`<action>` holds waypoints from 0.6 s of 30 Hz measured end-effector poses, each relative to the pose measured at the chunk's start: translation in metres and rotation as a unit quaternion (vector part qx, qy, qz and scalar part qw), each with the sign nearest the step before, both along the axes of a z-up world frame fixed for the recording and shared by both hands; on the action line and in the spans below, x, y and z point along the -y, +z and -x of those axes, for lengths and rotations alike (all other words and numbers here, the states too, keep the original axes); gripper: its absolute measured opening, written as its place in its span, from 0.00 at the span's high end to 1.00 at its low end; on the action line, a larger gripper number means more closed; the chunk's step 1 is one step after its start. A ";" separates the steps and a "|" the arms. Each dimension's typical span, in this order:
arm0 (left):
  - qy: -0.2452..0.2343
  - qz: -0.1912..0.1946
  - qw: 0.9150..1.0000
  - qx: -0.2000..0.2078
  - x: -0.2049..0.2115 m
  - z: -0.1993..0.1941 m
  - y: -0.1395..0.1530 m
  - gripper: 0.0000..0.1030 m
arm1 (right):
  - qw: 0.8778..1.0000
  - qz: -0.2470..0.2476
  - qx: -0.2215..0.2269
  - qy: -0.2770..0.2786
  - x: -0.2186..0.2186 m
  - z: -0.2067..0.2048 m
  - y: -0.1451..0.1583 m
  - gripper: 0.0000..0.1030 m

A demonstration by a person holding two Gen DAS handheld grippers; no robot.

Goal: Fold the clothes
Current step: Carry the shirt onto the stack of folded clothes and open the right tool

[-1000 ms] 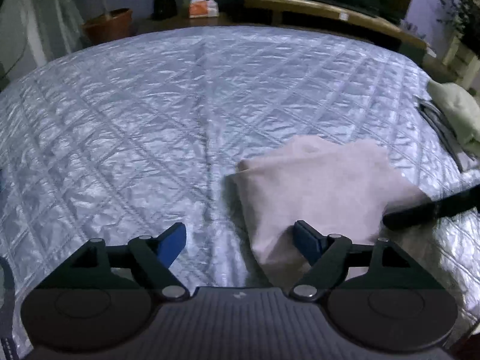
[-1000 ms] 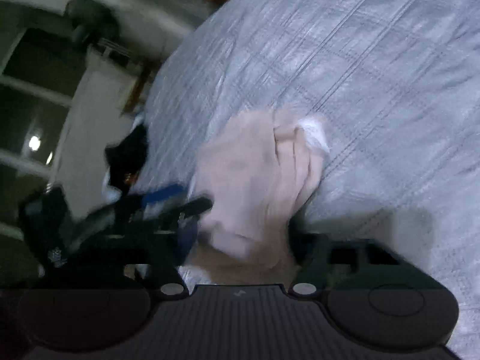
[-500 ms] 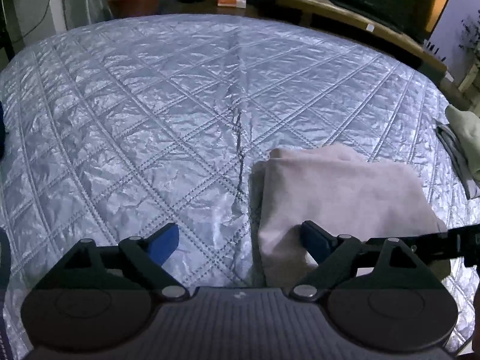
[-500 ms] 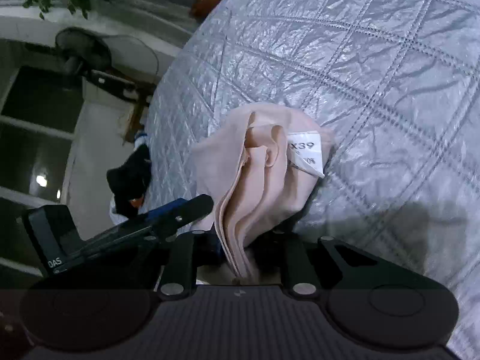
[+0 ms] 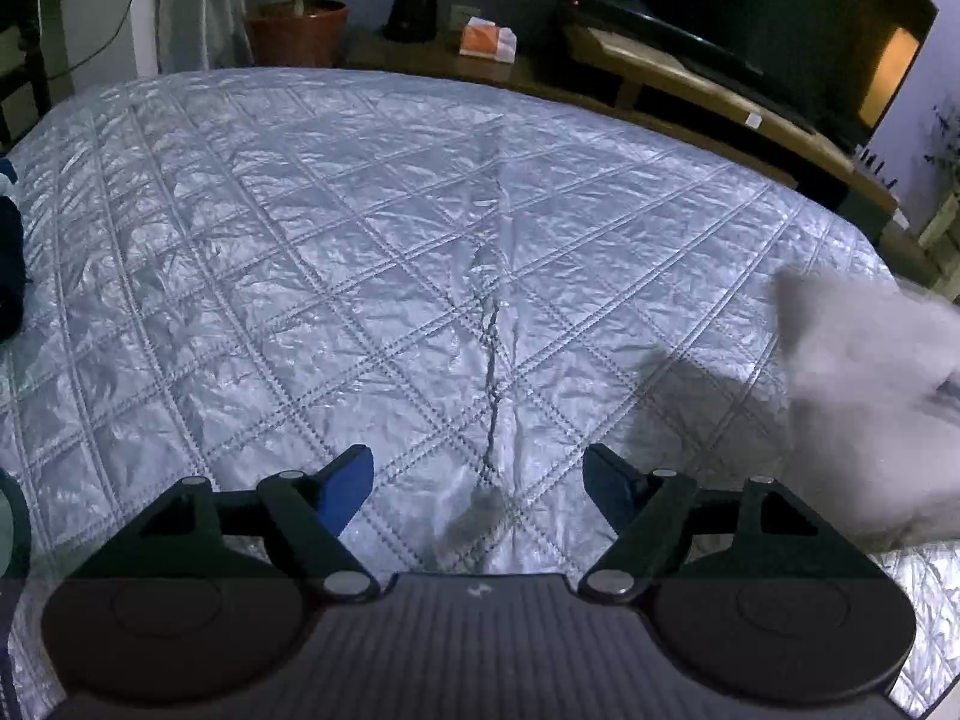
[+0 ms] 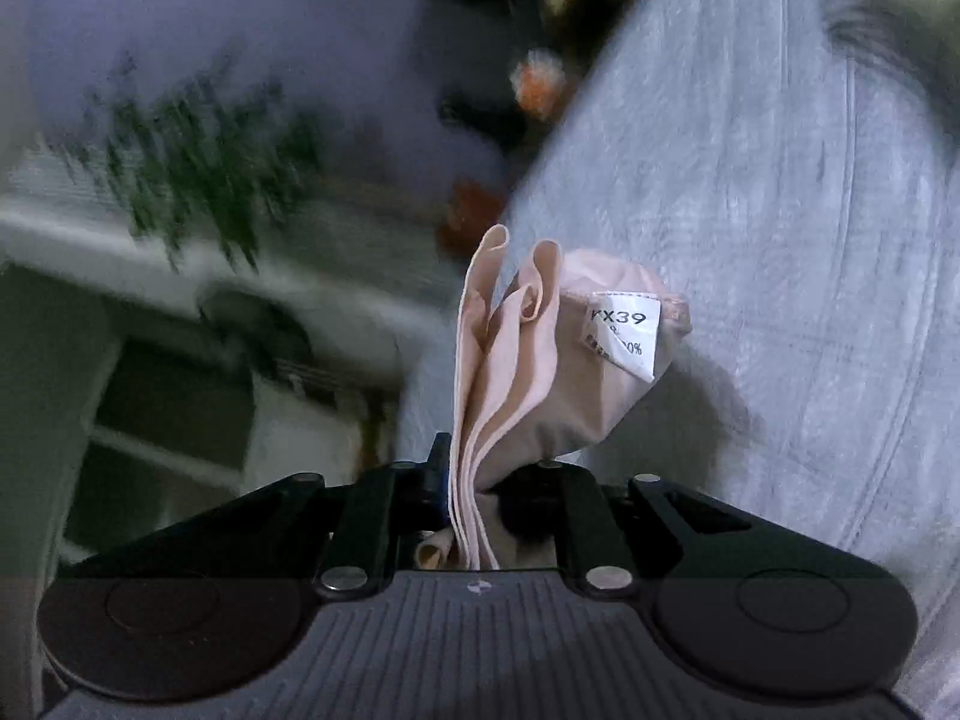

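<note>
Already the folded garment [image 6: 516, 372] juts straight out of the clamped right gripper [image 6: 480, 498], far right of the wide, empty left gripper [image 5: 480, 474].

The bed cover [image 5: 360, 276] is looking shiny and crinkly, with stitched lines making diamonds all over it; the pink cloth [image 6: 516, 384] is looking soft, smooth and not shiny, lying in thin layers; its white tag [image 6: 624, 333] is looking like thin papery cloth with black print; the left claw [image 5: 480, 477] is showing dull black plastic arms, blue pads [image 5: 345, 489] and small shiny metal pins; the plant pot [image 5: 297, 30] is looking like dull brown clay.
</note>
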State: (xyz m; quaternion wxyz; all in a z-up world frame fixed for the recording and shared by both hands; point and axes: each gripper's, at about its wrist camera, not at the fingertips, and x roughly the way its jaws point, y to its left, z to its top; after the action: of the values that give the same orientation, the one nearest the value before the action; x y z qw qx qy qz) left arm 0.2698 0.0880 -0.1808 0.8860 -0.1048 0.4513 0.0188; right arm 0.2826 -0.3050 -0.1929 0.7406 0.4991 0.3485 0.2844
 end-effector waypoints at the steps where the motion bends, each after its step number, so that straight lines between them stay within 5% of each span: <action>1: -0.002 -0.001 1.000 0.001 0.002 0.000 0.000 0.28 | 0.999 -0.007 0.016 -0.029 0.015 -0.002 0.010 0.83; 6: -0.012 -0.004 1.000 0.006 0.010 -0.003 -0.002 0.28 | 0.972 -0.042 0.074 -0.219 0.091 0.001 0.035 0.82; 10: -0.020 -0.006 1.000 0.010 0.017 -0.005 -0.003 0.28 | 0.936 -0.047 0.032 -0.348 0.122 -0.007 0.002 0.80; 12: -0.023 -0.009 1.000 0.011 0.020 -0.005 -0.004 0.28 | 0.915 -0.023 -0.031 -0.402 0.127 -0.014 -0.026 0.78; 16: -0.030 -0.022 0.999 0.011 0.024 -0.006 -0.004 0.26 | 0.905 0.076 -0.065 -0.413 0.114 -0.024 -0.044 0.71; 18: -0.033 -0.022 0.999 0.011 0.024 -0.007 -0.005 0.25 | 0.909 0.160 -0.054 -0.380 0.105 -0.029 -0.026 0.52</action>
State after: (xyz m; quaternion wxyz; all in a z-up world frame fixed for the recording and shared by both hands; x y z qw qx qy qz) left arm 0.2766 0.0643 -0.1853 0.8930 -0.0709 0.4445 -0.0019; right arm 0.3116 -0.4101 -0.2189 0.8426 0.4833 0.2130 -0.1055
